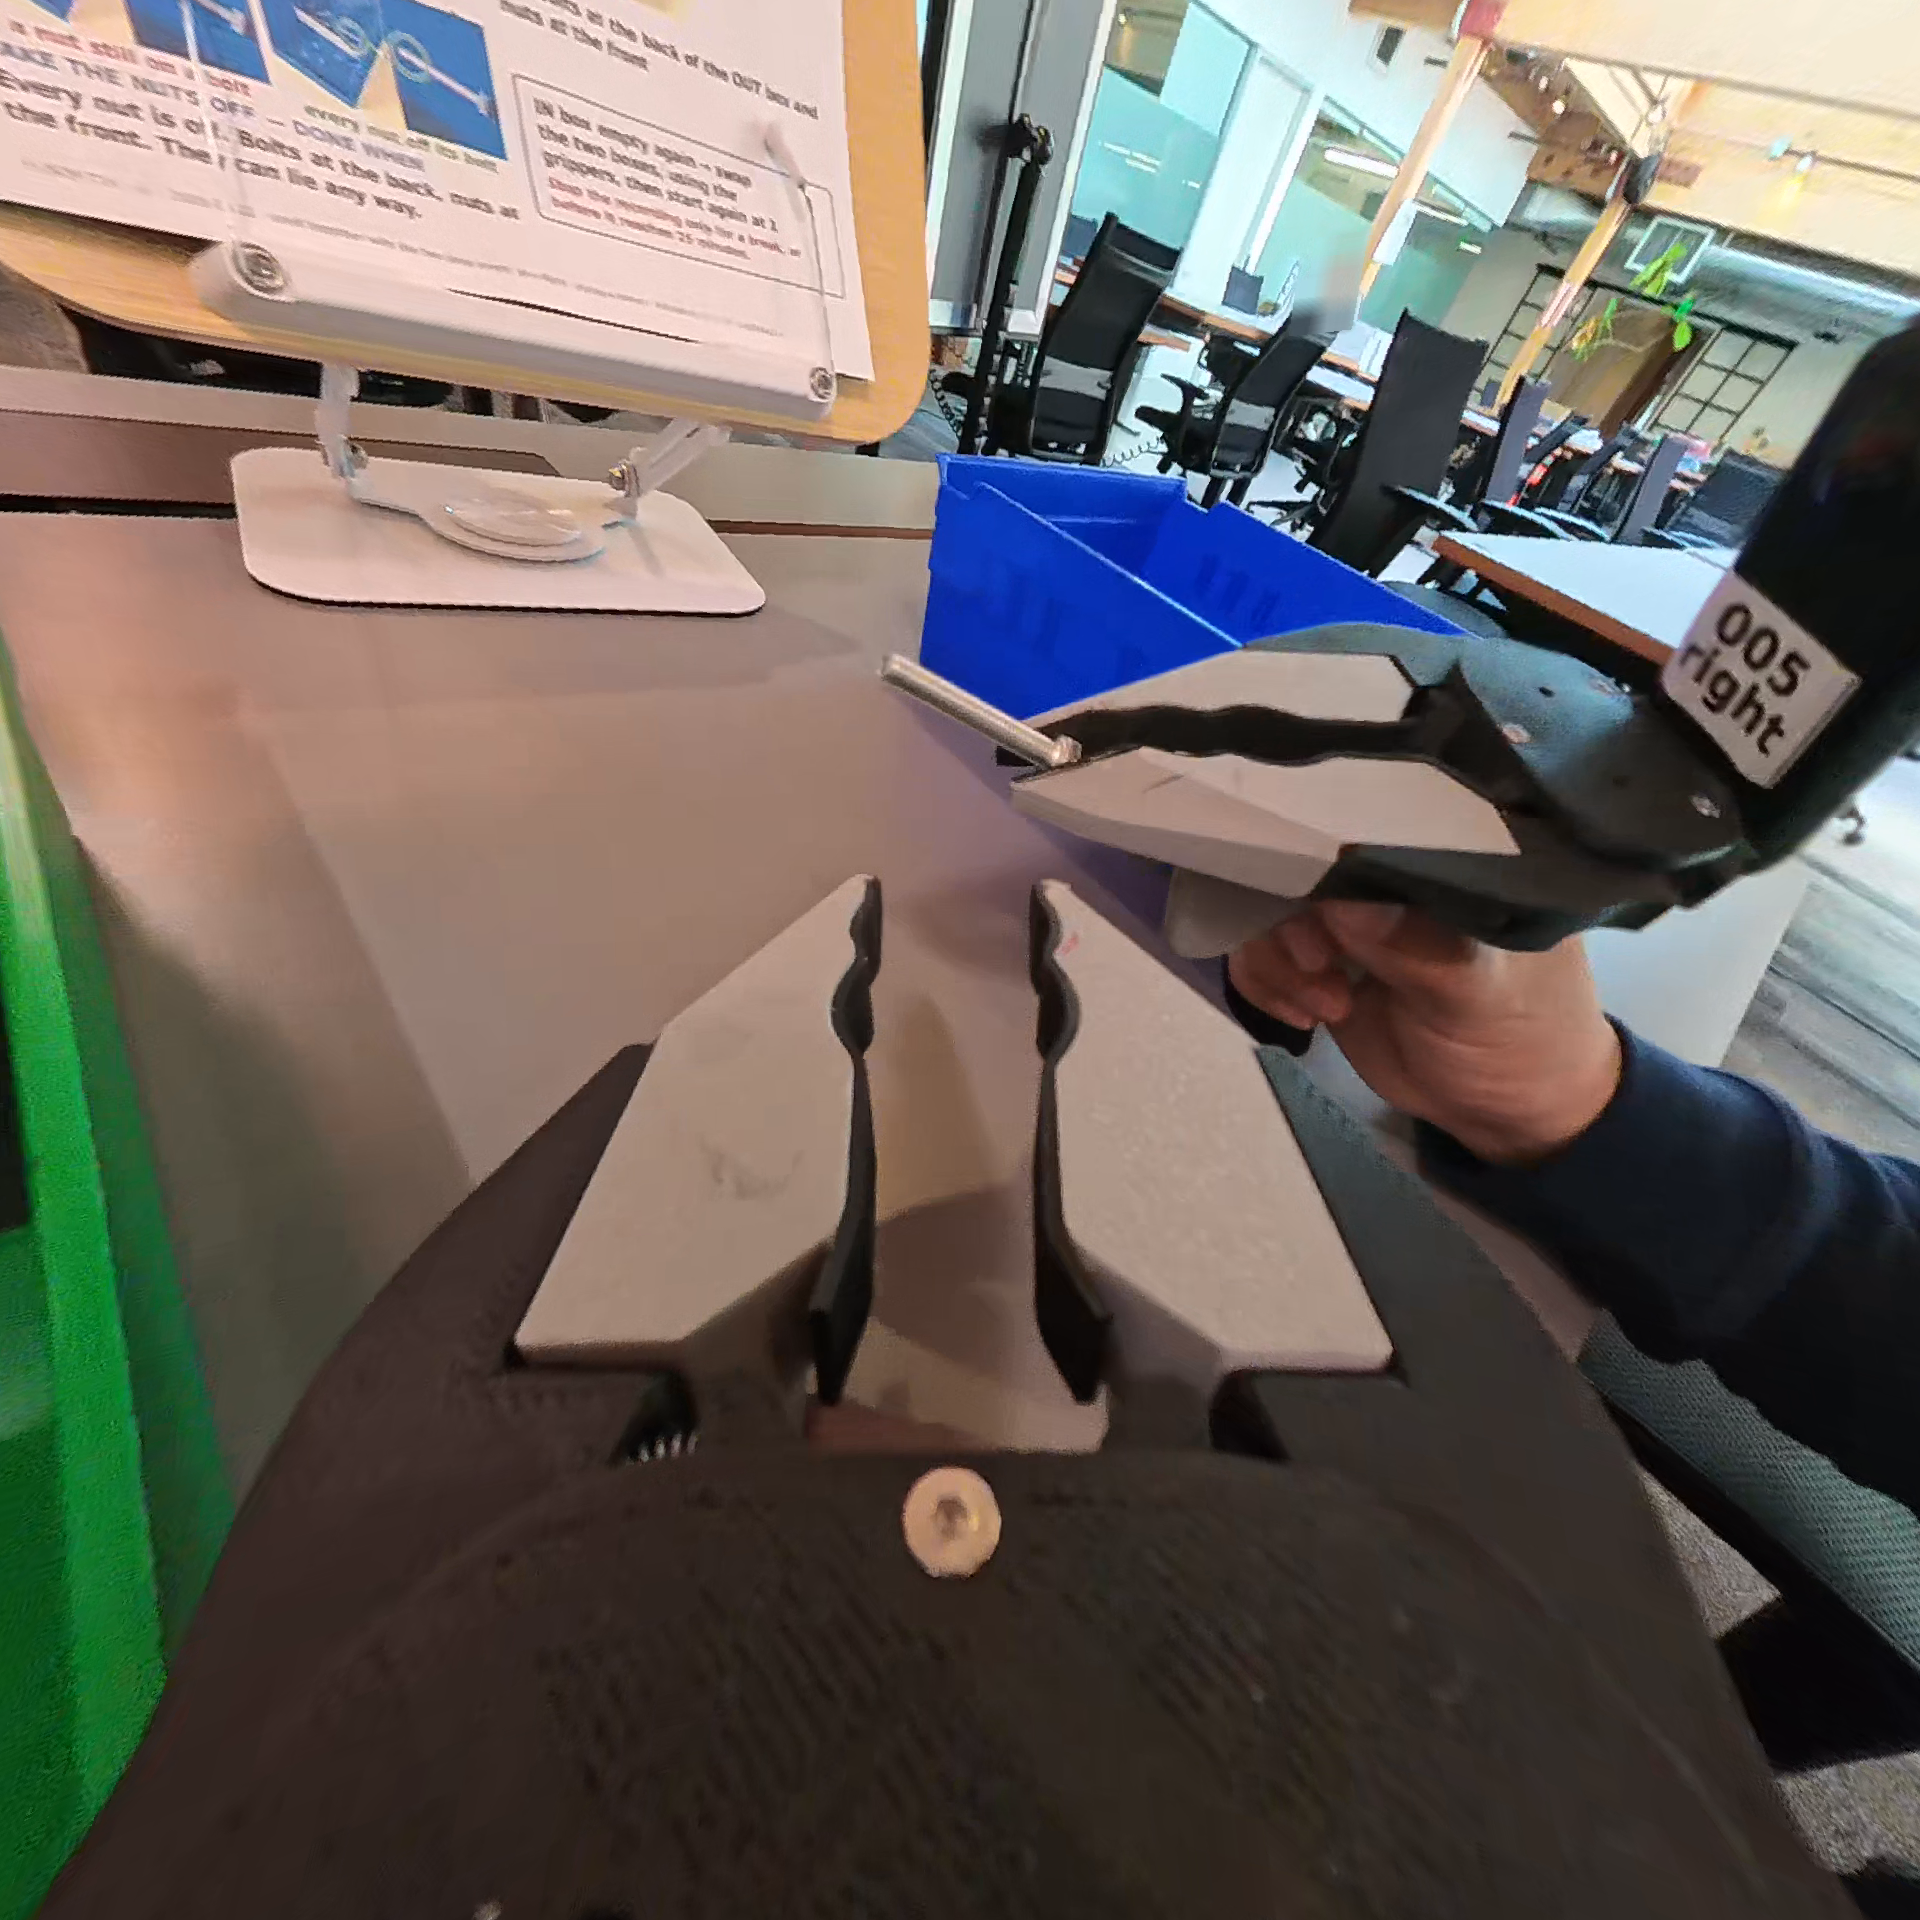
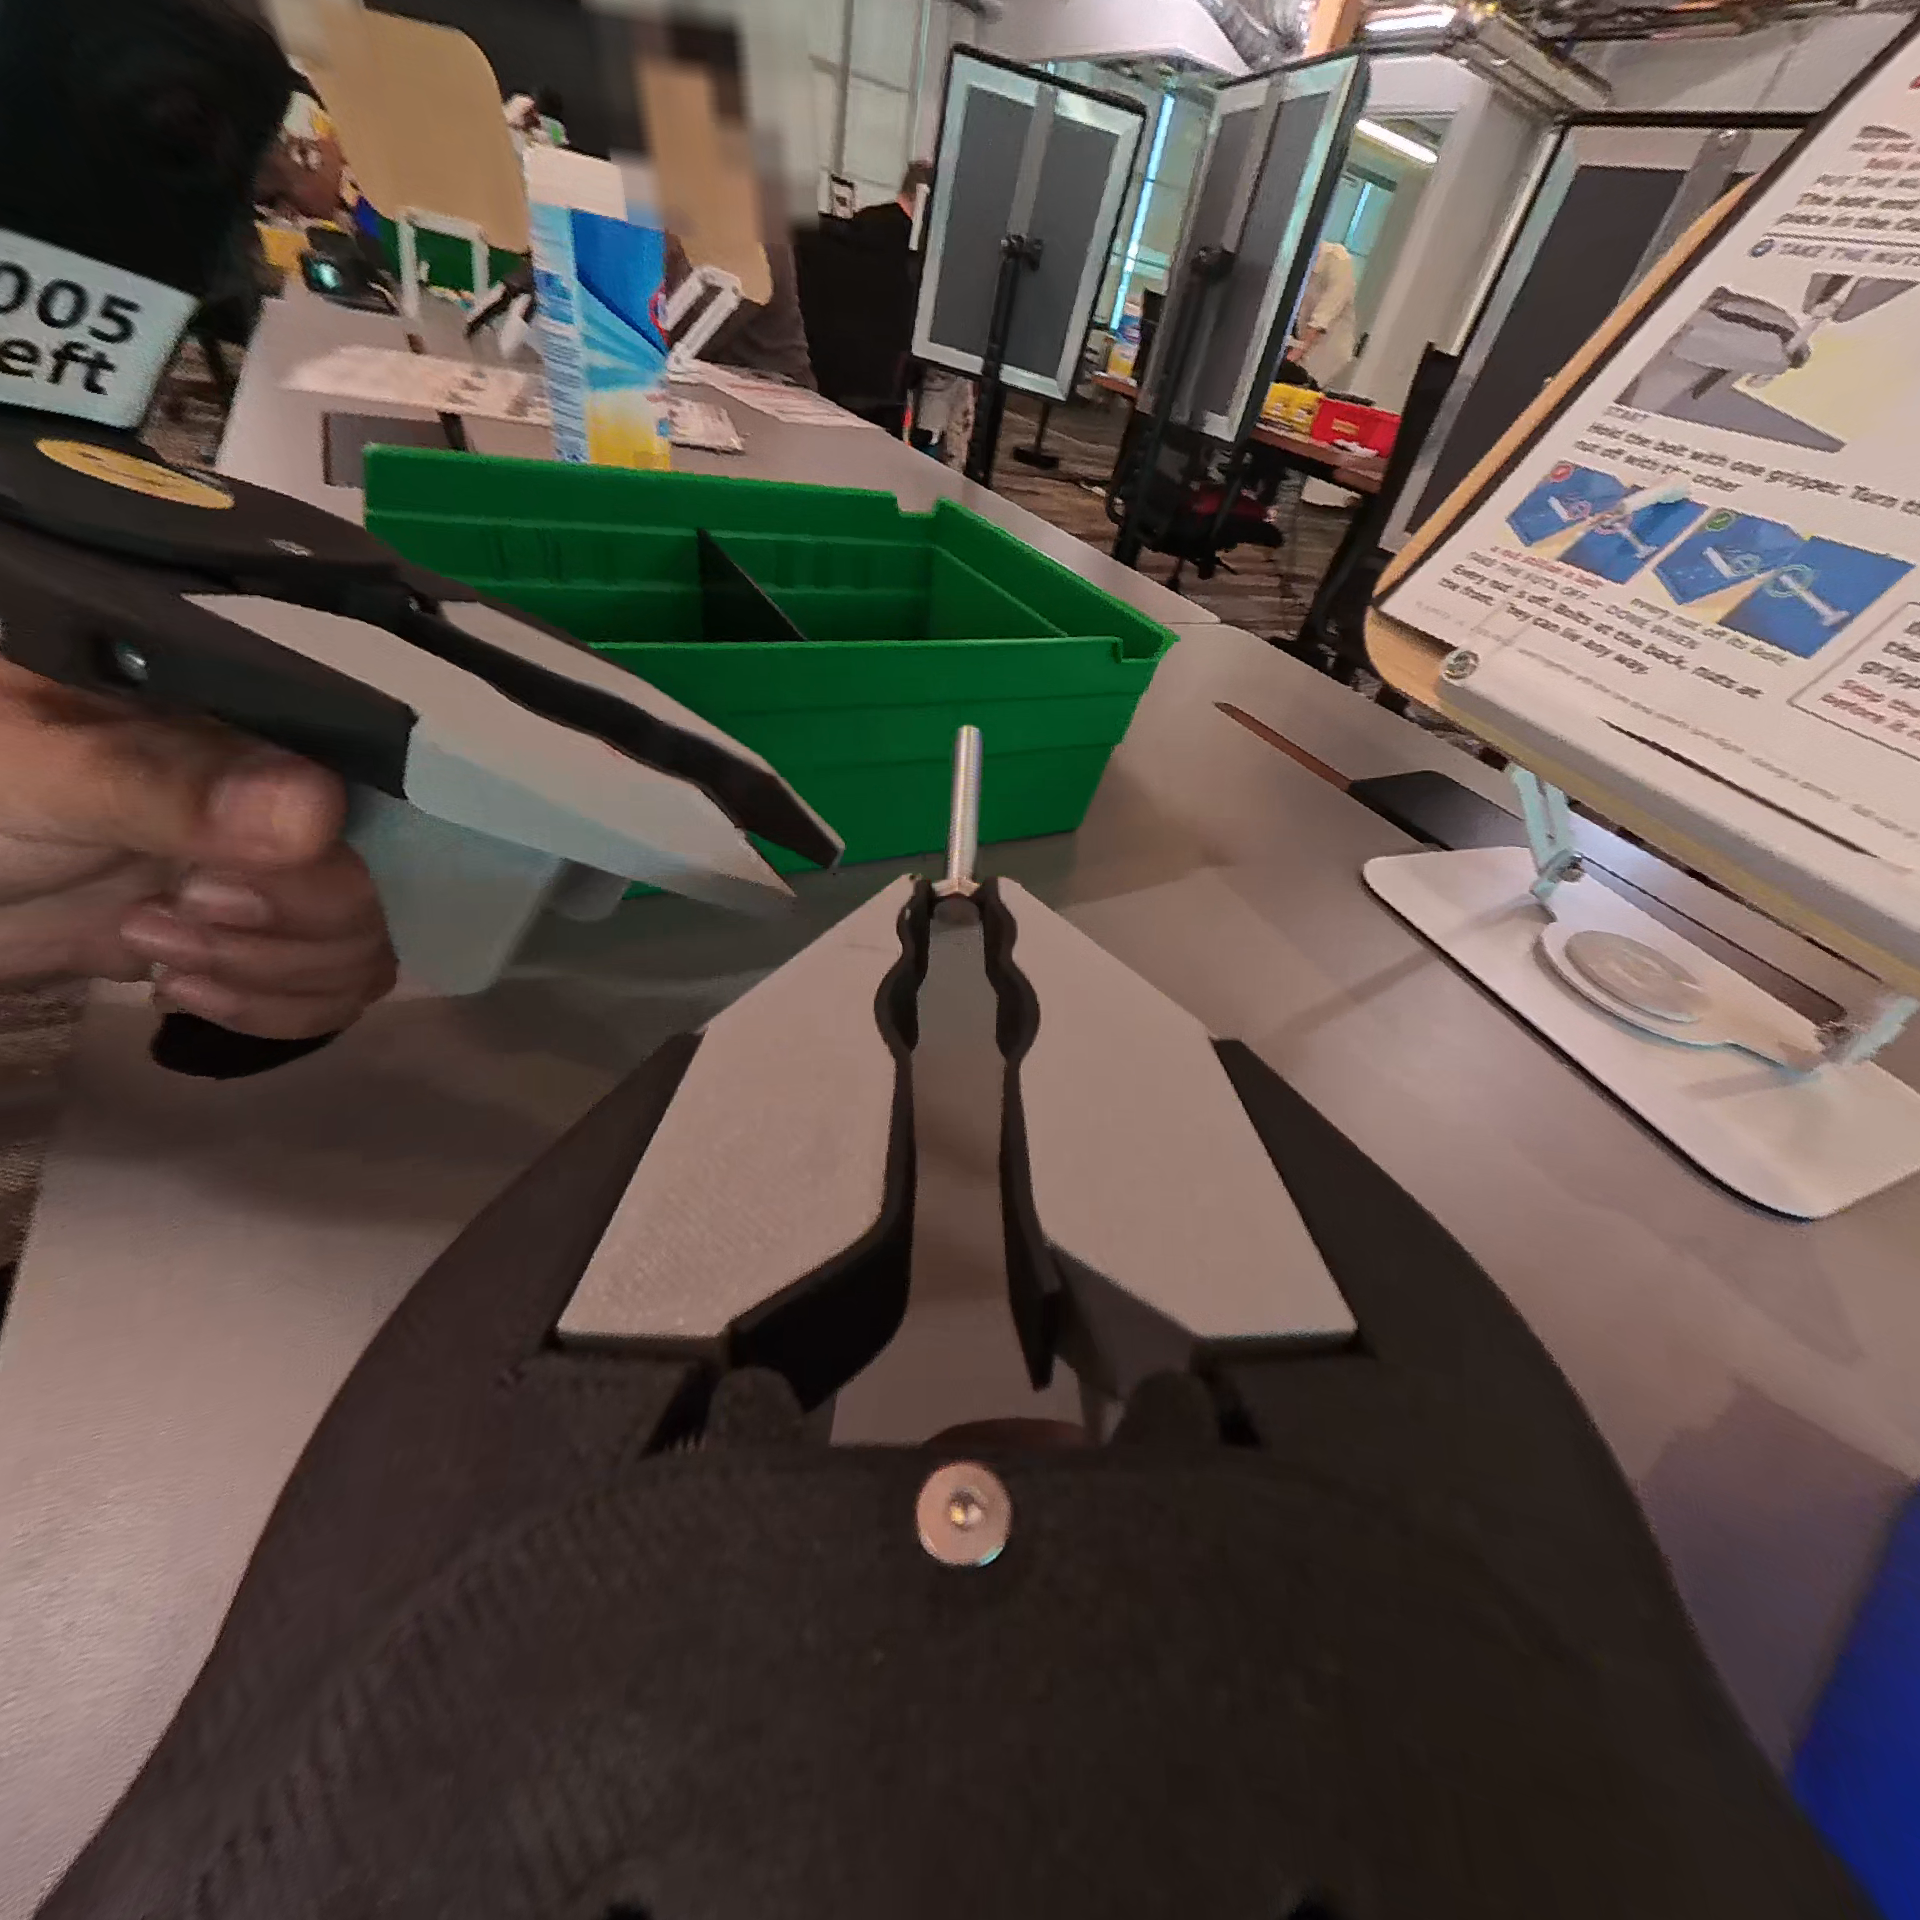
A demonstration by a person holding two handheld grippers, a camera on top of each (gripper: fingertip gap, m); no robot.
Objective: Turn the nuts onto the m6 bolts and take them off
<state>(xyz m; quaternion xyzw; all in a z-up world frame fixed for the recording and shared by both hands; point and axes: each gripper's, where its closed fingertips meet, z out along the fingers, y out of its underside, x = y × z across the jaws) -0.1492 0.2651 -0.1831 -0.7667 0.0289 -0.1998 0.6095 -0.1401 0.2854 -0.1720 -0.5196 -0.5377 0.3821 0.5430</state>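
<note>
Bolt (image 2: 963,805) pinched by head in right hand-held gripper (image 2: 957,902), shank pointing straight ahead, left hand-held gripper (image 1: 954,914) spread, empty

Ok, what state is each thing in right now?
Left gripper: open, empty.
Right gripper: shut on the silver threaded bolt at its head; no nut on the shank.
Green plastic divided bin: upright, contents not visible.
Blue plastic bin: upright, contents not visible.

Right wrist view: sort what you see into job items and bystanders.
Job: bolt clamped by its head in the right gripper; left gripper, open and empty; green bin.

Bystanders: instruction sheet stand, carton, partition screens.
</note>
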